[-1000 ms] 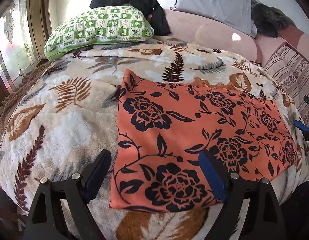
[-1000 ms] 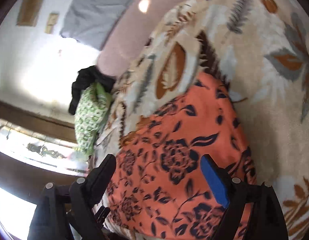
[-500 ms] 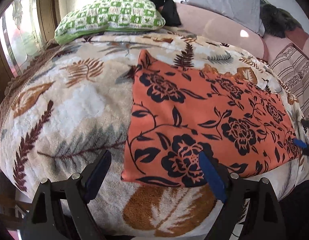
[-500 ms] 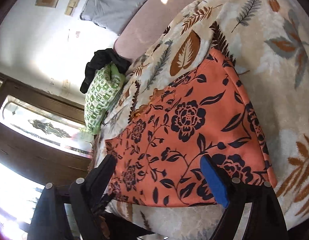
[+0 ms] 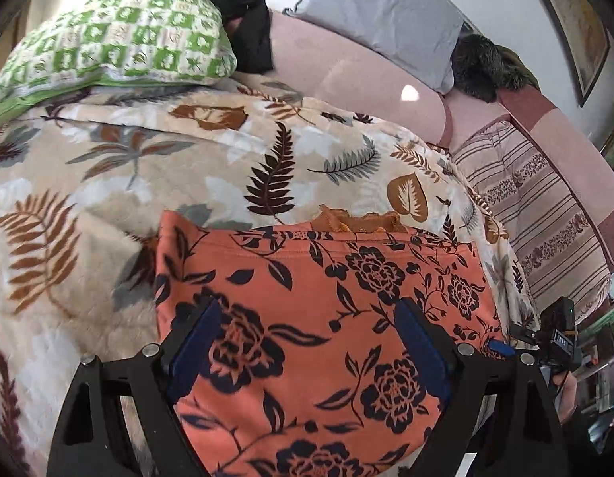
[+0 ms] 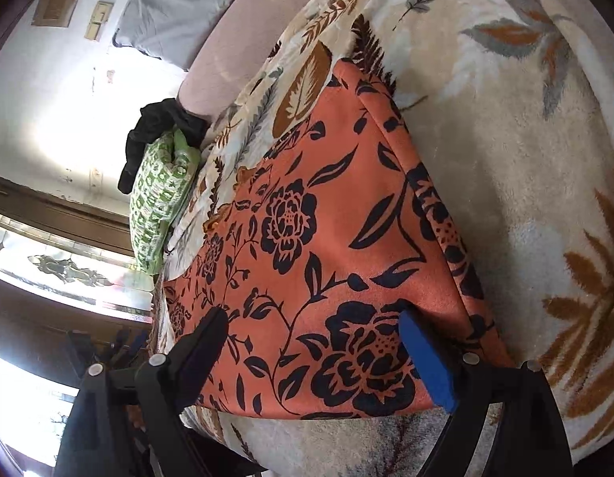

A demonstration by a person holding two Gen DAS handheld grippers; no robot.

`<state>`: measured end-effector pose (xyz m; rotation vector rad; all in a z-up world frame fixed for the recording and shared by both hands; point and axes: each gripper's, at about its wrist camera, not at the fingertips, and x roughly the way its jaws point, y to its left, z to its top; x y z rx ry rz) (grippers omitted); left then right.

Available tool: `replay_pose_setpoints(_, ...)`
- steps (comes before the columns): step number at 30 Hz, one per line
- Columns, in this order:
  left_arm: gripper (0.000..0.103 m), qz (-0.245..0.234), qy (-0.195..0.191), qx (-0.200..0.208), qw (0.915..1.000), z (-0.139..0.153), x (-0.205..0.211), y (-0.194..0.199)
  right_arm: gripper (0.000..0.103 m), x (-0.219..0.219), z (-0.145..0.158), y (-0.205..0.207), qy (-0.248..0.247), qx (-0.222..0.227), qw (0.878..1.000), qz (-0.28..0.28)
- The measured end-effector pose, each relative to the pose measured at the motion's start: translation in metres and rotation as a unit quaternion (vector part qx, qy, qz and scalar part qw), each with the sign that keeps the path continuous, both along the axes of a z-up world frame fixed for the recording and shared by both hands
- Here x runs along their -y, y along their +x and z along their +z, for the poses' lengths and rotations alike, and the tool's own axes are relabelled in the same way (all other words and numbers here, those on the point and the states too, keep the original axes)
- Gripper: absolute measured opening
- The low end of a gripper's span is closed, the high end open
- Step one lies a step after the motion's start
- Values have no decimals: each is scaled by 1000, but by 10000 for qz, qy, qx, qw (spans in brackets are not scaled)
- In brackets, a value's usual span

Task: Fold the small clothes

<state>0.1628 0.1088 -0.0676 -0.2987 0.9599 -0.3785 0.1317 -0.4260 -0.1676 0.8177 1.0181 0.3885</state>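
Left wrist view, left to right. Green-and-white patterned pillow [image 5: 112, 55] at 10 o'clock, black garment [image 5: 243, 12] bunched behind it at 11. Bed covered by a cream plush blanket [image 5: 120, 183] with brown and grey leaf print, filling the left half and centre. Pink headboard cushion [image 5: 346, 75] runs across 12 to 2, grey pillow [image 5: 386, 16] leaning on it, dark furry item [image 5: 486, 67] at 1. Striped pink bedding [image 5: 541, 214] at 3, framed picture [image 5: 577, 20] on the wall at 2.

Orange floral garment [image 5: 319, 318] lies flat on the blanket from centre down to 6 o'clock, a ruffled orange edge showing along its far side. Left gripper [image 5: 307, 353] hangs over the garment's near part, jaws spread wide, nothing between them; whether the fingers touch the cloth, can't tell. Right gripper's blue pad tip and camera body visible at 4 o'clock at the garment's right edge.

Right wrist view, tilted sideways. Bright window with patterned glass [image 6: 64, 266] in dark wood frame at 8-9, white wall with a switch plate [image 6: 98, 20] at 11. Same pillow [image 6: 160, 194] and black garment [image 6: 156, 131] at 9-10. Garment [image 6: 327, 258] runs centre to 6, blanket [image 6: 525, 159] on the right. Right gripper [image 6: 319, 353] over the garment's near edge, jaws spread, holding nothing.
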Motion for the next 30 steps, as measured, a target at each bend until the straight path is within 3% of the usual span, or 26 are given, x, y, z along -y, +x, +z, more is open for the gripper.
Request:
replay_pose_setpoints(2, 89, 90, 136, -257, 9995, -22, -5, 34, 90, 1, -2, 0, 85, 49, 10000, 19)
replay_pose_setpoints(5, 87, 937, 680, -842, 9897, -64, -33, 71, 90, 8, -5, -3, 243, 102, 9997, 16)
replay_pose_setpoints(6, 85, 1325, 887, -810, 9839, -68, -43, 74, 90, 9, -5, -3, 282, 100, 9996, 11)
replay_pose_setpoints(9, 85, 1619, 740, -653, 9819, -52, -48, 61, 90, 9, -5, -2, 291, 118, 9995, 73)
replay_pose_setpoints(15, 86, 1266, 955, 595, 9855, 19, -8, -18, 90, 10, -3, -6, 316, 202, 9993, 21)
replay_pose_setpoints(19, 86, 954, 1021, 982, 9853, 34, 29, -75, 90, 15, 9, -22, 406, 254, 9986, -226)
replay_pose_setpoints(22, 87, 911, 1204, 992, 9835, 22, 57, -103, 90, 17, 11, -51, 828, 225, 9951, -482)
replay_pose_setpoints(26, 87, 798, 1159, 576, 9884, -11, 75, -119, 90, 18, -19, -88, 1387, -346, 9855, -917)
replay_pose_setpoints(28, 87, 762, 1175, 431, 9892, -19, 81, -125, 90, 22, -33, -93, 1501, -595, 9807, -1102)
replay_pose_setpoints(30, 87, 789, 1238, 462, 9881, -19, 82, -130, 90, 30, -36, -93, 1569, -565, 9764, -1376)
